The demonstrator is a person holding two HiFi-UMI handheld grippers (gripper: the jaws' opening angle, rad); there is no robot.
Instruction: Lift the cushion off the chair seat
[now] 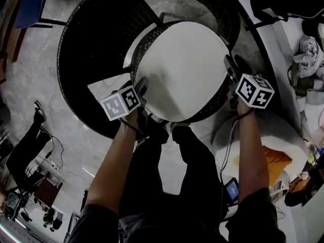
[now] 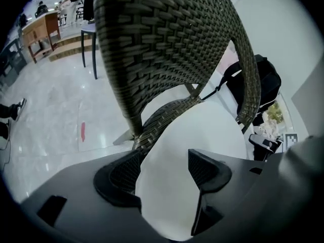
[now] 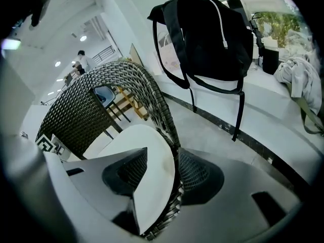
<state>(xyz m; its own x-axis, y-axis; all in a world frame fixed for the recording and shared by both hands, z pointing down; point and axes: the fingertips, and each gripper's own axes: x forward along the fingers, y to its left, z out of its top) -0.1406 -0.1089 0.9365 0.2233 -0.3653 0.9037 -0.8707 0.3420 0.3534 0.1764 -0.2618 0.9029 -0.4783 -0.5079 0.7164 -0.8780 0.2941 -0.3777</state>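
A round white cushion (image 1: 182, 70) lies on the seat of a dark wicker chair (image 1: 91, 34). My left gripper (image 1: 143, 85) is at the cushion's left edge, my right gripper (image 1: 229, 65) at its right edge. In the left gripper view the left gripper (image 2: 163, 158) is open, with the cushion (image 2: 212, 130) filling the gap between its jaws and the wicker backrest (image 2: 162, 44) rising behind. In the right gripper view the right gripper (image 3: 163, 153) is open and straddles the cushion's edge (image 3: 152, 181) together with the wicker seat rim (image 3: 174, 206).
A black backpack (image 3: 207, 29) hangs by the wall to the right of the chair. My legs (image 1: 187, 156) stand right in front of the seat. A white round table (image 1: 288, 130) with an orange item is at the right, and another person's leg (image 1: 25, 146) at the left.
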